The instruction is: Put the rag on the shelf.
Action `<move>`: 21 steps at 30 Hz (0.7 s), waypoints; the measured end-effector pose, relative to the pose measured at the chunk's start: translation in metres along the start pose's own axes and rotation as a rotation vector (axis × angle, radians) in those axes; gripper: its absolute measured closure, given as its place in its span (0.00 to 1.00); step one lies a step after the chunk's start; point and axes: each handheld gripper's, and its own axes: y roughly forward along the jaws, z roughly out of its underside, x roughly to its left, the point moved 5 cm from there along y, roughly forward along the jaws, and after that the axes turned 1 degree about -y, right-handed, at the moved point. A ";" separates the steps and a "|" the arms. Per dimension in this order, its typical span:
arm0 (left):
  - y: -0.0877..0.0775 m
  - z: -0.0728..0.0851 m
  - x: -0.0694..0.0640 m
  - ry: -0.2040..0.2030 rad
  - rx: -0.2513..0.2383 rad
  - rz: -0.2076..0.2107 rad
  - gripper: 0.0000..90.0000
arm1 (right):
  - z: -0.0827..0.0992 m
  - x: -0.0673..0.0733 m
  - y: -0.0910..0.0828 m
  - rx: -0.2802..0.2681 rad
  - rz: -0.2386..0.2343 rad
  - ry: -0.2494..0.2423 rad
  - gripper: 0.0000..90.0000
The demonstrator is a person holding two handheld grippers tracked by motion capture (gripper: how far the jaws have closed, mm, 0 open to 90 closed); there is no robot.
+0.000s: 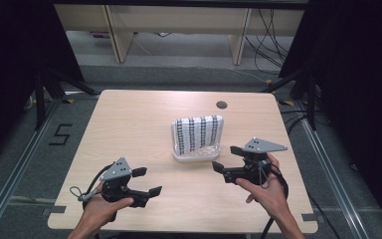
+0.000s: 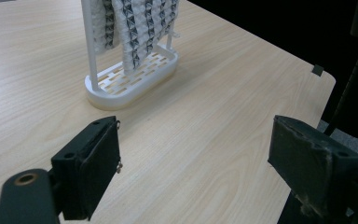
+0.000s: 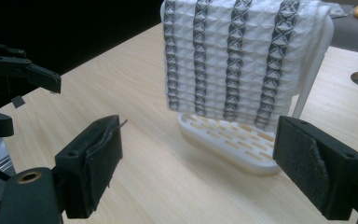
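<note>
Cloth draped over upright rack, stripes vertical.

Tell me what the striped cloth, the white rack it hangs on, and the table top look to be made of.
Grey-and-white striped cloth: woven textile, likely cotton, matt; its puckered waffle texture shows this. White slotted-base rack: probably moulded plastic, smooth with a slight sheen, with even slots and rounded edges. Pale wood-grain table top: looks like laminate or veneer board; the printed-looking grain is flat and uniform, so solid wood is uncertain.

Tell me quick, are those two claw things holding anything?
Left gripper: open, holding nothing.
Right gripper: open, holding nothing, near the towel rack.
</note>
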 end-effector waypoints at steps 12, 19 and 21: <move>-0.002 0.006 -0.005 0.002 0.007 0.005 0.17 | 0.011 0.002 0.001 0.019 -0.008 -0.019 0.19; -0.002 0.015 -0.007 -0.006 0.001 0.015 0.17 | 0.021 0.006 -0.002 0.028 -0.029 0.019 0.19; -0.002 0.019 -0.007 -0.005 0.020 0.002 0.17 | 0.025 0.007 -0.001 0.023 -0.035 0.020 0.19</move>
